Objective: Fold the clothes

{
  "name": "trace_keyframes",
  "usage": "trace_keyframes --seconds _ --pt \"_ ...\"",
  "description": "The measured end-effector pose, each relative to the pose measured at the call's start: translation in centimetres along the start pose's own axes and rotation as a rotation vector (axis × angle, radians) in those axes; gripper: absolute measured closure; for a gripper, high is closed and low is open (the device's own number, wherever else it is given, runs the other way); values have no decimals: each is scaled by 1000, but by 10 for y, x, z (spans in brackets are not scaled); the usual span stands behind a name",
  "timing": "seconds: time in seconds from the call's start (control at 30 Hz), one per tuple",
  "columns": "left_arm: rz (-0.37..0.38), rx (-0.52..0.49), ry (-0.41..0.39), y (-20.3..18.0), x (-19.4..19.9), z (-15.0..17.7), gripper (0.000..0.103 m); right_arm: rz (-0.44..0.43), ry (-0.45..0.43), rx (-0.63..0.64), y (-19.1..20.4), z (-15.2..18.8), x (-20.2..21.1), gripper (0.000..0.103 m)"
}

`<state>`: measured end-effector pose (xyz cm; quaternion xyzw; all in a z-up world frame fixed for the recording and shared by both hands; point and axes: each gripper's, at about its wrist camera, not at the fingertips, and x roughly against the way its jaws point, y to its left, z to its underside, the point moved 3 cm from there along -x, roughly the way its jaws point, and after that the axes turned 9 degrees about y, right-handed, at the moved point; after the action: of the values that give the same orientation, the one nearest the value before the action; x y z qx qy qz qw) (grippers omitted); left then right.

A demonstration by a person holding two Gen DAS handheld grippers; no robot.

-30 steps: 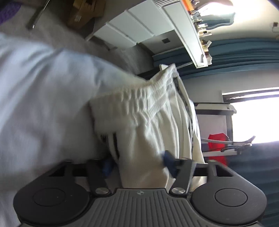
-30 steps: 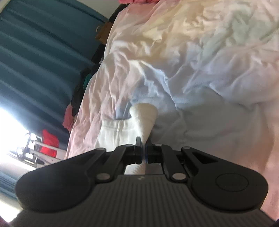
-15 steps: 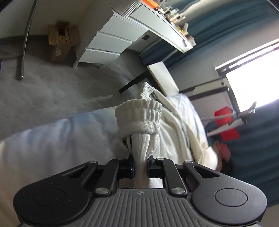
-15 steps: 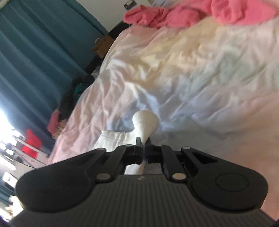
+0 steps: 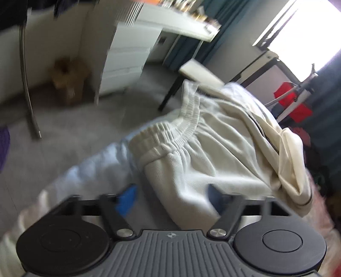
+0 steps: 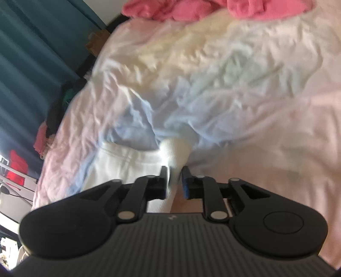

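Left tongs (image 5: 170,197) released ribbed white shorts (image 5: 204,153); right tongs (image 6: 175,181) seemingly loosening.

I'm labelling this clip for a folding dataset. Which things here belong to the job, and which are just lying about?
Job:
white sweatpants
left gripper, open
right gripper, a little open around white cloth

Lying about:
pink clothes
cream jacket
cardboard box
white drawers
bedsheet

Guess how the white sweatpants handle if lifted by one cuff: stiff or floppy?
Likely floppy: the white sweatpants lie slumped in soft folds on the bed. Probably easy to grip, since the knit looks thick and textured. The gathered waistband would likely sag and trail.
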<state>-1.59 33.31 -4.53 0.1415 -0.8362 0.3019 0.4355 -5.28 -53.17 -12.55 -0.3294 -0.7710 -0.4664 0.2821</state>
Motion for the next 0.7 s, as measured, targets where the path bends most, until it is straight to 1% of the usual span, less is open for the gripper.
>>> trace_keyframes --seconds 0.07,0.1,0.13,0.17,0.23,0.27,0.3,0.33,0.4,0.5,0.6,0.63,0.7 --pt "-18 -64 -36 -8 11 10 20 -14 -65 56 9 -2 13 23" --pt "-22 -87 -61 -15 17 13 20 -26 -94 86 16 -3 18 22" --pt "-26 -112 -85 -24 22 17 19 -44 -110 118 24 -3 20 22" --pt "-31 -147 -109 -38 26 20 18 -66 -109 155 33 -1 20 22" --pt "-28 -222 -153 -67 34 26 13 -105 -92 239 53 5 14 22" --pt "-17 -258 -172 -83 38 29 11 -120 -77 285 64 8 9 22" --pt "0 -290 -192 -101 41 32 6 -129 -58 322 74 11 1 22" --pt "19 -319 -210 -121 44 37 4 -133 -43 358 82 13 -9 22" --pt "67 -366 -237 -162 47 50 4 -139 -13 428 99 18 -31 24" --pt "117 -411 -252 -219 39 74 4 -92 10 569 123 34 -64 24" --pt "171 -502 -231 -268 22 101 3 -51 -17 717 137 44 -85 24" --pt "184 -538 -230 -283 14 110 3 -43 -18 736 138 43 -91 24" --pt "170 -592 -242 -301 -6 125 3 -30 -6 704 134 36 -103 24"
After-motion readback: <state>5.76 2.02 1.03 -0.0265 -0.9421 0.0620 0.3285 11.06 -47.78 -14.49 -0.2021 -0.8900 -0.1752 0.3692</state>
